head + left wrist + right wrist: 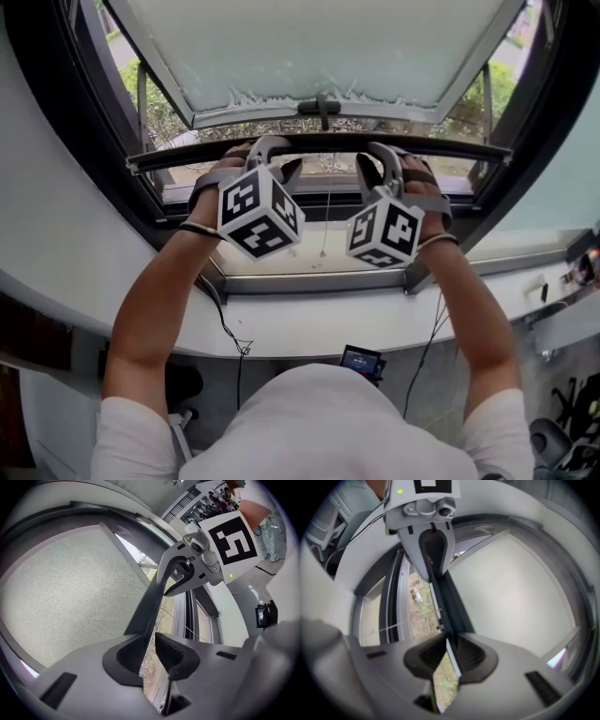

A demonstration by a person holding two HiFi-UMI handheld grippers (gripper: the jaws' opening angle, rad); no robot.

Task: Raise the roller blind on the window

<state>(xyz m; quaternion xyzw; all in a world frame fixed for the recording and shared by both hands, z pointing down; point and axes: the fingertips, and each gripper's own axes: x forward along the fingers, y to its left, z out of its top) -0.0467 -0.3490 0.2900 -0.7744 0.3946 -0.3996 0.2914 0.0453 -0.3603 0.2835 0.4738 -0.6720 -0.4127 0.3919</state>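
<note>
The roller blind's dark bottom bar [450,148] runs level across the window, above the sill. Both grippers hold it side by side near its middle: my left gripper [272,157] and my right gripper [380,161]. In the left gripper view the bar [157,592] passes between the jaws of the left gripper [149,651] and on to the right gripper [187,571]. In the right gripper view the bar [447,602] is pinched by the right gripper [452,651]. The left gripper [431,550] grips it further along. A pale woven surface [70,597] spreads above the bar.
An outward-tilted window sash with a dark handle [319,105] sits above the bar, trees behind it. A thin cord [325,225] hangs in front of the lower pane. Below are the white sill [309,323], trailing cables [230,328] and a small screen device [361,358].
</note>
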